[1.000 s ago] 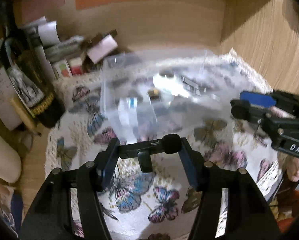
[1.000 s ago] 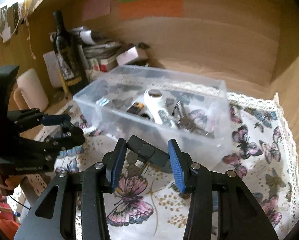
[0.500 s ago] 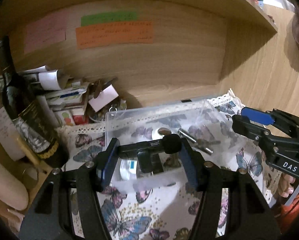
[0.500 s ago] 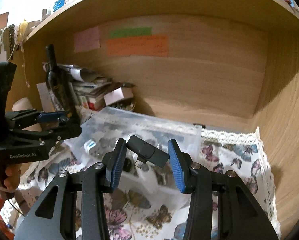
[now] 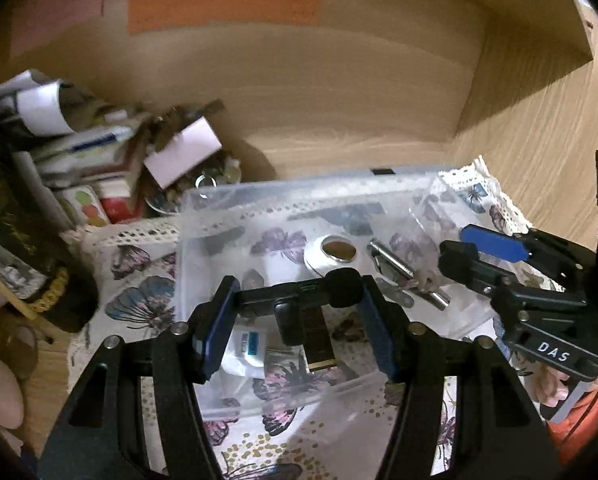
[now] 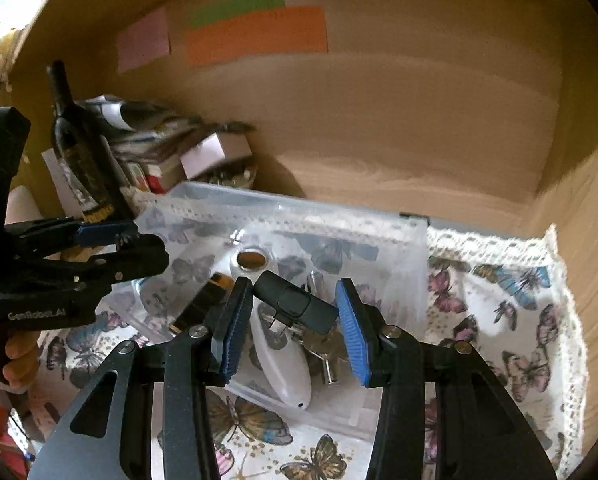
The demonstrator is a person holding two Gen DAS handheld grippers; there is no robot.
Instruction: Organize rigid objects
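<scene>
A clear plastic box point(image 5: 203, 216) point(image 6: 415, 248) stands on the butterfly cloth. It holds a white device point(image 6: 283, 368) point(image 5: 319, 252), keys point(image 5: 407, 272) point(image 6: 323, 348), a black and gold lighter point(image 5: 319, 344) point(image 6: 203, 304) and a small white packet point(image 5: 247, 344). My left gripper point(image 5: 299, 312) is shut on a black microphone-like gadget point(image 5: 299, 296) above the box. My right gripper point(image 6: 295, 312) is shut on a small black adapter point(image 6: 295, 304) above the box.
A dark wine bottle point(image 6: 79, 148), stacked papers and small boxes point(image 5: 99, 152) crowd the back left corner. Wooden walls close the back and right. Coloured notes point(image 6: 255, 32) hang on the back wall. The butterfly cloth point(image 6: 511, 320) extends to the right of the box.
Both grippers have tilted down and moved in over the box, each still holding its black item. The box contents now sit directly below the fingers.
</scene>
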